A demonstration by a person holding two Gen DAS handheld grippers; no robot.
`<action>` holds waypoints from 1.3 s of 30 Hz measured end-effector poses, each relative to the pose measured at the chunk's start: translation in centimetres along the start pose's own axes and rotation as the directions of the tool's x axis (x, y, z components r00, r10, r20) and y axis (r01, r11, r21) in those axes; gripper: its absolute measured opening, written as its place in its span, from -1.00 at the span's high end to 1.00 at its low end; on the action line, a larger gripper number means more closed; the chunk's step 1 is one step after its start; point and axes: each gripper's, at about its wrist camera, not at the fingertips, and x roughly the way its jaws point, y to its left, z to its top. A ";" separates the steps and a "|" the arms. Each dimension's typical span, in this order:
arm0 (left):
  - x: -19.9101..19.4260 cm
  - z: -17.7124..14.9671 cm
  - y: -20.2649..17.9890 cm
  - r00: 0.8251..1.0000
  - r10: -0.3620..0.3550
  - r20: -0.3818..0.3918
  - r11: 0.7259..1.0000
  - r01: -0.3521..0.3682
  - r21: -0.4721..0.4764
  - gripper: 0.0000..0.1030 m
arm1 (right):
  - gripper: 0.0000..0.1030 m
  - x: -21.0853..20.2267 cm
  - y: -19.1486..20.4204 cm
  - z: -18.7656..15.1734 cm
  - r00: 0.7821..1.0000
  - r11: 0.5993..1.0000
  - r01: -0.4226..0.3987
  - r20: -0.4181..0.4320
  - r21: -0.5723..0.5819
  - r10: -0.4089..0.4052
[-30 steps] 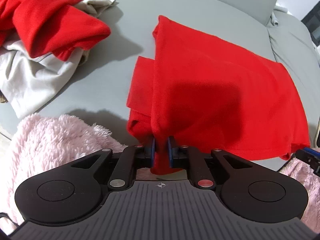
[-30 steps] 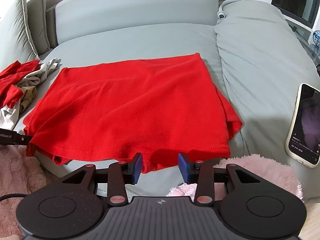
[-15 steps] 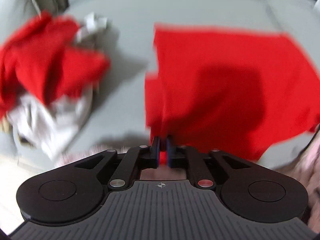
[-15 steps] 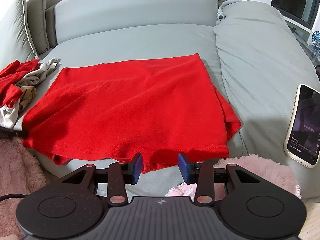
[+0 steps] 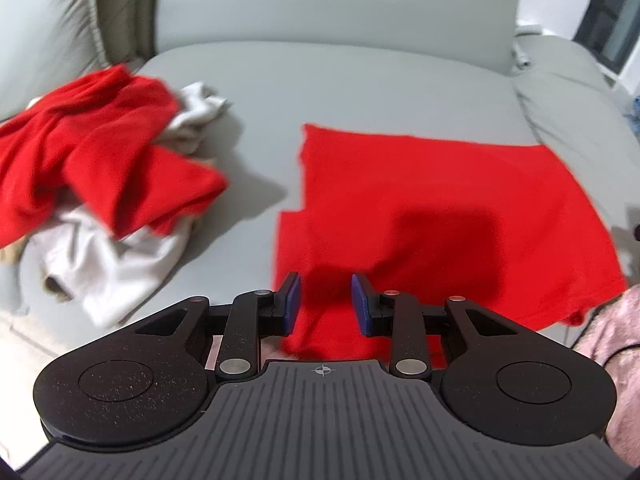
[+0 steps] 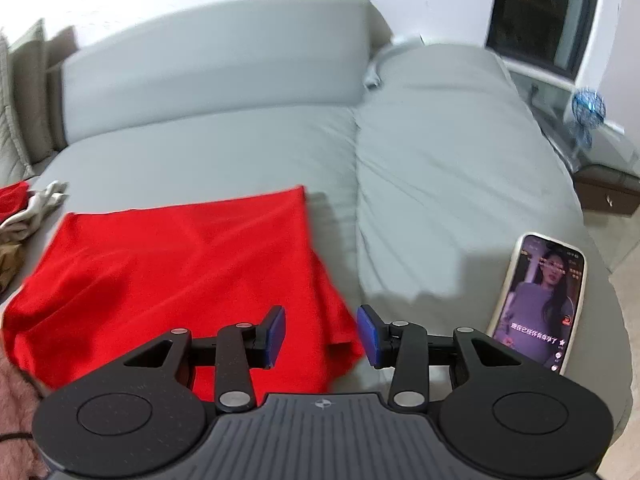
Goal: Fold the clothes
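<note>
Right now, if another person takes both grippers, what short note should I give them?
Left gripper: jaws have just been opening, nothing pressed between them; it hangs over the near edge of the red shirt.
Right gripper: jaws open, empty, over the shirt's near right corner.
Shirt lies partly folded, flat on the sofa. A pile of clothes waits to its left. A phone lies on the right.
Done: side fold, it seems.
Left: finish this shirt, then fold the pile.

On the phone (image 6: 538,304) lying right of my right gripper (image 6: 320,336), a lit screen carries small captions, mirrored and too blurred to read.
</note>
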 end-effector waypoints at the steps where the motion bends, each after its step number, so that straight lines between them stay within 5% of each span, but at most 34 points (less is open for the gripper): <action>1: 0.4 0.1 -0.3 1.000 -0.001 -0.006 1.000 0.001 0.008 0.35 | 0.24 0.6 -0.5 0.3 1.000 1.000 -0.010 -0.025 0.016 0.011; 10: 3.7 -0.4 1.1 0.999 -0.002 -0.049 0.999 0.000 -0.048 0.37 | 0.31 5.9 -1.5 -0.2 0.974 0.988 -0.088 -0.197 0.129 0.113; 12: 3.9 -0.6 1.0 0.998 0.002 -0.056 0.999 -0.005 -0.049 0.37 | 0.73 6.2 -1.0 -0.6 0.972 0.989 -0.091 -0.207 0.119 0.114; 15: 4.2 -0.8 0.8 0.998 0.014 -0.059 0.999 -0.017 -0.038 0.37 | 0.88 5.3 -0.5 -0.5 0.985 0.997 -0.053 -0.161 0.054 0.061; 20: 4.3 -0.9 0.9 0.998 0.012 -0.058 0.998 -0.016 -0.061 0.37 | 0.85 5.0 0.5 -0.8 0.986 0.994 0.055 -0.153 -0.094 -0.069; 23: 4.3 -1.0 1.1 0.998 0.009 -0.056 0.998 -0.013 -0.068 0.35 | 0.41 4.8 1.4 -1.1 0.979 0.984 0.121 -0.151 -0.133 -0.141; 28: 1.9 -0.6 1.8 0.999 -0.034 0.028 0.994 0.037 -0.106 0.04 | 0.35 2.4 1.7 -0.1 0.996 0.995 0.050 -0.071 -0.090 -0.056; 33: 1.1 1.7 3.1 0.996 -0.035 0.085 0.989 0.047 -0.140 0.07 | 0.37 1.1 2.2 2.0 1.000 0.997 -0.016 0.016 -0.077 0.018; 39: 5.2 7.8 4.1 0.998 0.027 0.064 0.996 -0.021 -0.091 0.14 | 0.51 3.4 2.3 5.5 0.996 0.997 -0.031 0.083 -0.075 0.037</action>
